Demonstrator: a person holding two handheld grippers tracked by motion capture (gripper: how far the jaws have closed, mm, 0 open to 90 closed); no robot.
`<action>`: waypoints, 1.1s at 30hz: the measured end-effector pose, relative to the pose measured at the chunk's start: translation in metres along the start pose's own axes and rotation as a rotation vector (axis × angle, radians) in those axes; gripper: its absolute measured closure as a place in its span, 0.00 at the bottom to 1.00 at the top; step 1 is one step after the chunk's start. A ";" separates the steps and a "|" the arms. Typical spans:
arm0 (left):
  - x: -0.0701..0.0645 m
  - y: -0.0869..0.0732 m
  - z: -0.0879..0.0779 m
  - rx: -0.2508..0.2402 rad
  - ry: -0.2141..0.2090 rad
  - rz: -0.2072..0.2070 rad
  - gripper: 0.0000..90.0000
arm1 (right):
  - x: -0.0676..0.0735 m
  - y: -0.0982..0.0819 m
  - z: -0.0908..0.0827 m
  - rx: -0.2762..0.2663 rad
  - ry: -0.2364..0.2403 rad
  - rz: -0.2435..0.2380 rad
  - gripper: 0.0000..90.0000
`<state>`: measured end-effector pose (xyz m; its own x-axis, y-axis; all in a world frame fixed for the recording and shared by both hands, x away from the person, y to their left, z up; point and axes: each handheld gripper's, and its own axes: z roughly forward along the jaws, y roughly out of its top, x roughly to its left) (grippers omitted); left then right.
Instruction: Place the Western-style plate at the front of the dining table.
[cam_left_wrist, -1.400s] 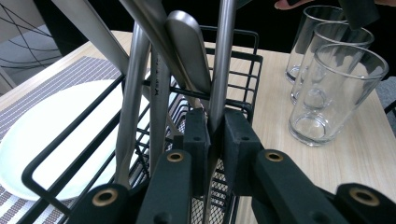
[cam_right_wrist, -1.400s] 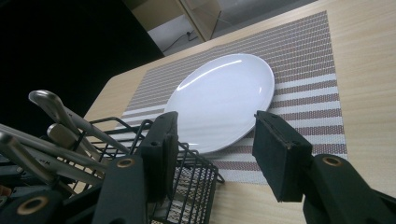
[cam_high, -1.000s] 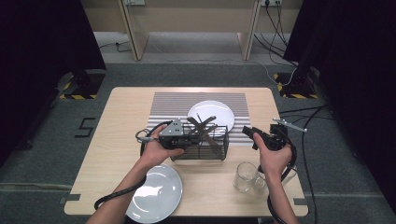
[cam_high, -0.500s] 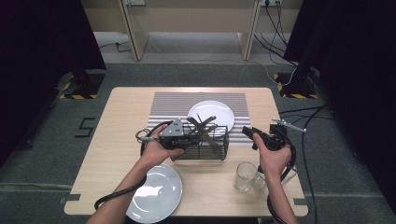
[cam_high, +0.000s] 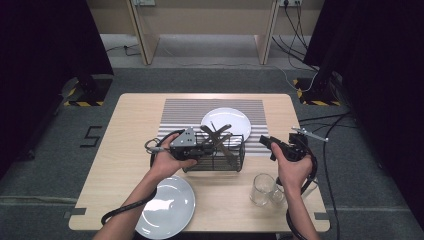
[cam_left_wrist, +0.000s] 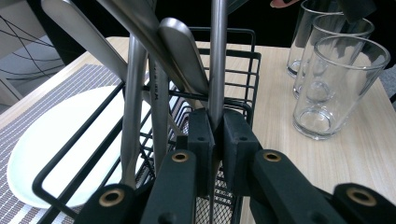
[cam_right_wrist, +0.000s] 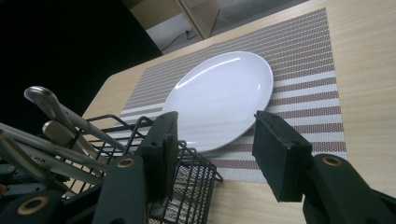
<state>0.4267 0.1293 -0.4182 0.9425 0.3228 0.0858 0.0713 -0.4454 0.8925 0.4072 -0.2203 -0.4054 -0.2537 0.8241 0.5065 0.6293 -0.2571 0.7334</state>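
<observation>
A black wire cutlery basket (cam_high: 222, 159) stands mid-table, holding several steel cutlery pieces (cam_high: 216, 134) handle-up. My left gripper (cam_high: 206, 148) reaches into it from the left. In the left gripper view its jaws (cam_left_wrist: 217, 128) are shut on one upright steel handle (cam_left_wrist: 217, 60), inside the basket's rim (cam_left_wrist: 88, 156). My right gripper (cam_high: 267, 142) hovers just right of the basket, a little above the table. In the right gripper view it (cam_right_wrist: 212, 140) stands open with nothing between the pads, above the basket's corner (cam_right_wrist: 196, 172), and the cutlery (cam_right_wrist: 60, 112) is at its left.
One white plate (cam_high: 226, 120) lies on the striped placemat (cam_high: 185, 112) behind the basket. Another white plate (cam_high: 166, 206) sits at the front left edge. Clear glasses (cam_high: 262, 189) stand at the front right, under the right forearm, and appear as three glasses (cam_left_wrist: 336, 88) in the left gripper view.
</observation>
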 end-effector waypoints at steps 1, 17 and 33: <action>0.000 0.000 -0.001 -0.001 0.000 0.000 0.92 | 0.000 0.000 0.000 0.001 -0.001 0.001 0.56; 0.000 0.000 -0.007 -0.033 0.012 0.008 0.92 | 0.000 0.000 0.000 0.002 -0.002 0.000 0.56; 0.000 0.002 -0.010 -0.057 0.017 0.011 0.92 | 0.001 -0.001 0.001 0.004 0.000 0.006 0.56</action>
<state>0.4237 0.1366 -0.4123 0.9375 0.3324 0.1027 0.0417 -0.4004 0.9154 0.4071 -0.2193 -0.4060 -0.2496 0.8228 0.5106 0.6335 -0.2600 0.7287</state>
